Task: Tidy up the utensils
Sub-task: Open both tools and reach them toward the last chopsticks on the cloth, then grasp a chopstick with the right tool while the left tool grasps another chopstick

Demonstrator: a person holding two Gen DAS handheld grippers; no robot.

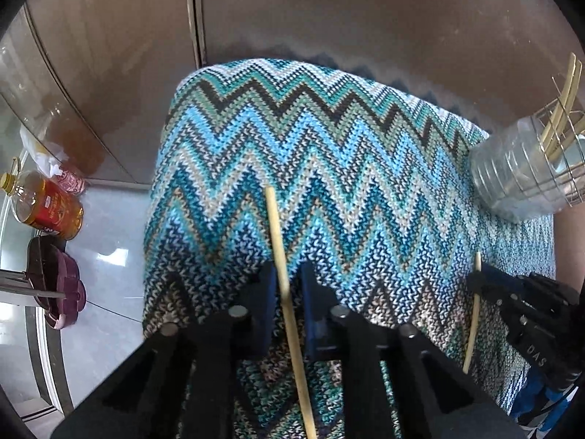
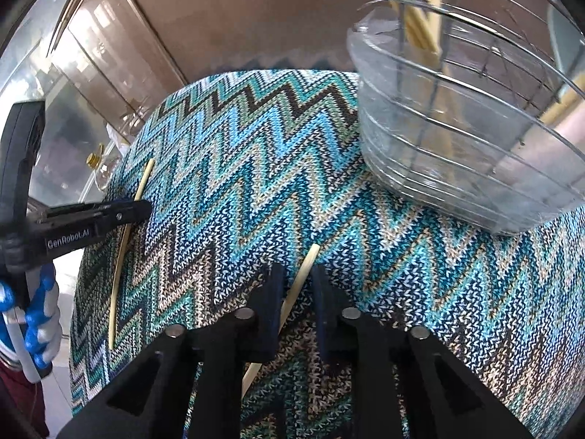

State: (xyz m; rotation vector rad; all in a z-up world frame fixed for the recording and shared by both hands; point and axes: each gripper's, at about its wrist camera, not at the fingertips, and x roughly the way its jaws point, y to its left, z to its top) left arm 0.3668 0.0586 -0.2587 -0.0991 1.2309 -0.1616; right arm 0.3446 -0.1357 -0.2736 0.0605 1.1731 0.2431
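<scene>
brown glossy cabinet doors back my zigzag knit cloth. my left gripper straddles one chopstick lying on the cloth, pads either side with gaps, not clamped. my right gripper brackets a second chopstick the same way, jaws apart. nearest obstacle on the right: a clear plastic tub in a wire holder with more chopsticks standing inside. off the left edge sit an oil bottle and a purple dish.

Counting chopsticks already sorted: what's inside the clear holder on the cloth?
Inside the holder, several chopsticks stand leaning; a wire frame wraps it. Their lower ends blur behind the plastic, so the count is unclear.
</scene>
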